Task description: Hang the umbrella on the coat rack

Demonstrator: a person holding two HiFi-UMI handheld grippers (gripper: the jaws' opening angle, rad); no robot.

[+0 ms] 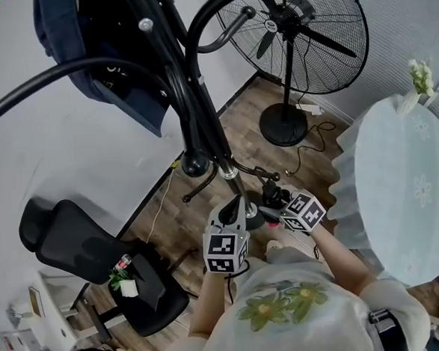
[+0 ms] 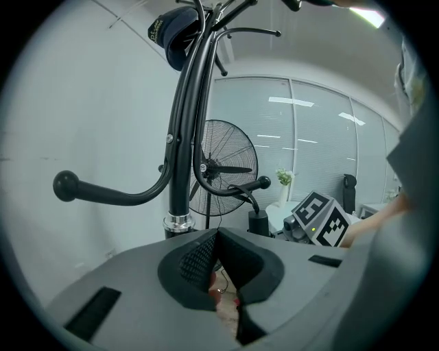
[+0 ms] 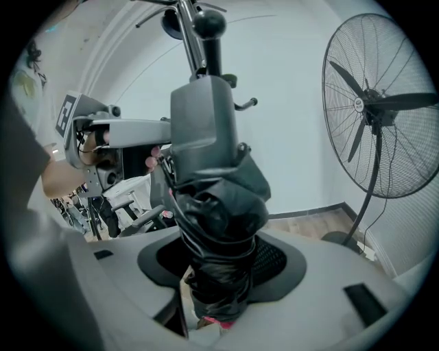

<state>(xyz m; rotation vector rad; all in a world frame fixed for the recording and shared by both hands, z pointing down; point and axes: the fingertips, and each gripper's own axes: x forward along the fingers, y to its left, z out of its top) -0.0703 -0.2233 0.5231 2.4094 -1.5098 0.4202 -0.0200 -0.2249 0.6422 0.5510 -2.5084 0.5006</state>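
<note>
A folded black umbrella (image 3: 219, 226) stands upright between the jaws of my right gripper (image 3: 223, 266), which is shut on its wrapped body. The umbrella's grey-black handle (image 3: 202, 116) rises above the jaws. In the head view the right gripper (image 1: 280, 204) holds the umbrella (image 1: 270, 196) just right of the black coat rack pole (image 1: 208, 119). My left gripper (image 1: 235, 206) is beside it at the pole, and its pads meet in the left gripper view (image 2: 216, 236) with nothing seen between them. A curved rack hook (image 2: 110, 195) juts left and a smaller hook (image 2: 240, 186) right.
A dark garment (image 1: 115, 73) and a cap (image 2: 175, 34) hang high on the rack. A large standing fan (image 1: 292, 34) is behind it, with its cable on the wooden floor. A round table with a pale cloth (image 1: 408, 188) stands at the right and a black office chair (image 1: 82, 248) at the left.
</note>
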